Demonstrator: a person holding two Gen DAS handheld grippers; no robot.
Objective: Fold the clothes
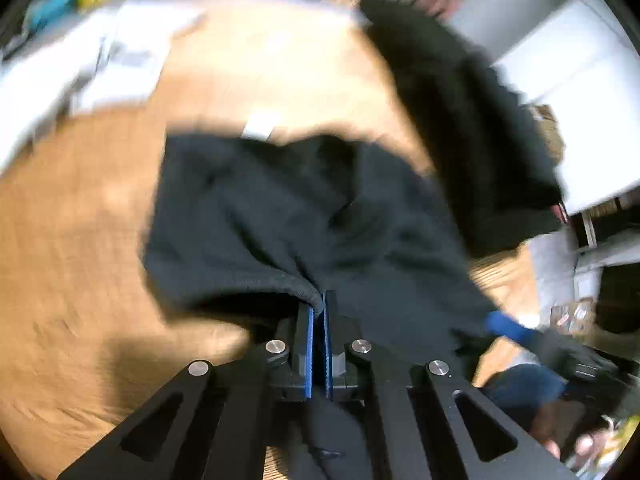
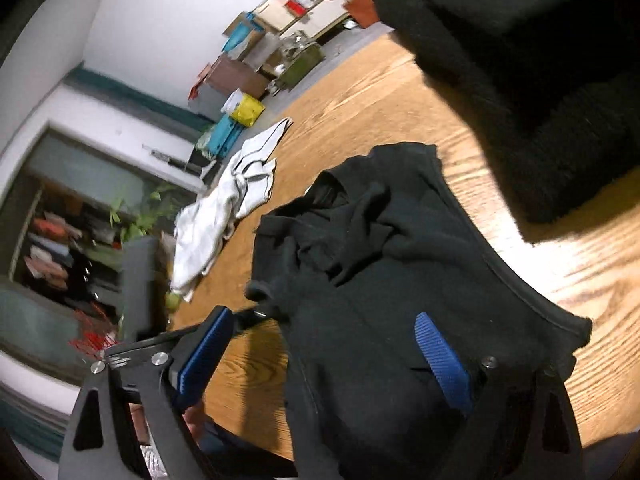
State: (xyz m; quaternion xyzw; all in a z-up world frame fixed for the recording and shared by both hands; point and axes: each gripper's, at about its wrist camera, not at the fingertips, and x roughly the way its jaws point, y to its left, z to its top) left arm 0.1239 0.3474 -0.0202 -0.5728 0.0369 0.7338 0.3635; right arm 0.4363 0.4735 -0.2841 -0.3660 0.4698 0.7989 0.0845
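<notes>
- I am viewing the left gripper (image 1: pixel 320 320) at 6 o'clock of the left wrist view; its blue pads (image 1: pixel 310 344) are standing almost together, clenched on the ribbed hem of the black garment (image 1: pixel 280 216).
- The black garment is spreading from the jaws toward 12 o'clock over the wooden table (image 1: pixel 72 248). A white label (image 1: pixel 259 126) is showing at its far edge.
- A second dark mass (image 1: pixel 472 128) is running from 1 o'clock to 3 o'clock; motion blur is preventing me from telling whether it is joined to the garment.
- The other tool's blue pad (image 1: pixel 506 326) is showing at 4 o'clock against the cloth; the rest of that tool is smeared.
- In the right wrist view, the right gripper (image 2: pixel 320 356) is standing released, jaws wide apart.
- Its one blue finger (image 2: pixel 206 354) is hovering at 7 o'clock over bare table (image 2: pixel 360 92); the other finger (image 2: pixel 442 364) is lying at 5 o'clock against the black garment (image 2: pixel 380 260).
- The cloth is covering the lower part of that linkage, so I cannot tell whether fabric is lying between the fingers.
- A white garment (image 2: pixel 224 204) is lying crumpled at 9 o'clock, well apart from the black one.
- A large dark cloth (image 2: pixel 540 80) is filling 1 to 2 o'clock, cut off by the frame edge.
- Background clutter is too blurred to identify.
</notes>
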